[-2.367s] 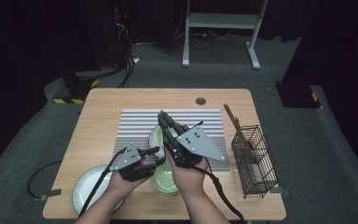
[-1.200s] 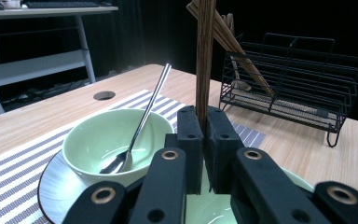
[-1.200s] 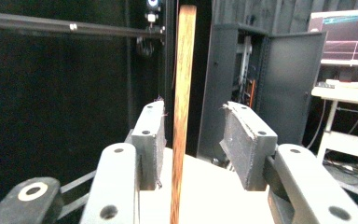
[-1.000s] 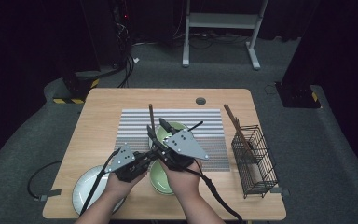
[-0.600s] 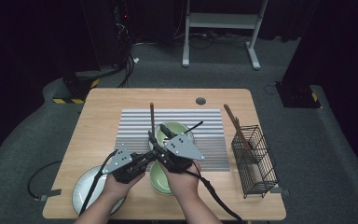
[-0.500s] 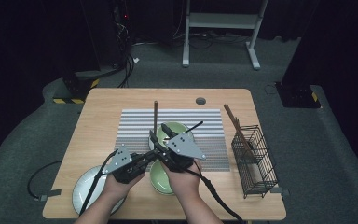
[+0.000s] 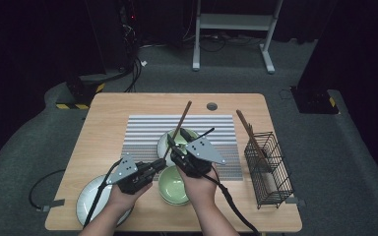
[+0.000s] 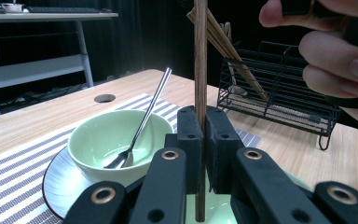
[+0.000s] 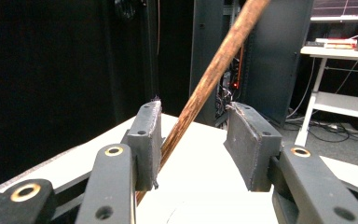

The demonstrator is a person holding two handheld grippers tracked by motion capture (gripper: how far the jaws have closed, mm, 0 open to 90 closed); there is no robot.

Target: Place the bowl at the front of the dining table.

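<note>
In the left gripper view, the left gripper [image 8: 200,135] has its jaws pressed together on a wooden chopstick [image 8: 200,70], which stands upright through the middle of the frame, its lower end over a green bowl [image 7: 173,186] just in front of the hands in the high view. The right gripper [image 9: 193,140], in its own view, has its jaws spread, and they have just been opening; the chopstick passes between them and leans against the left pad, while the right pad stands apart from it, so it seems no real grip is there. In the high view, lower centre of the frame, both hands meet, and the stick points toward the upper centre, above the striped mat [image 7: 142,132]. A second green bowl [image 8: 116,135] with a metal spoon [image 8: 144,121] sits on a plate at the left of the left gripper view. The wire basket [image 7: 268,167], at the right of the high view, already holds some chopsticks [image 7: 248,132]. So the work looks about half done: this chopstick is lifted and passed to the left gripper, but it is not yet in the basket, and the spoon is also left in its bowl.
</note>
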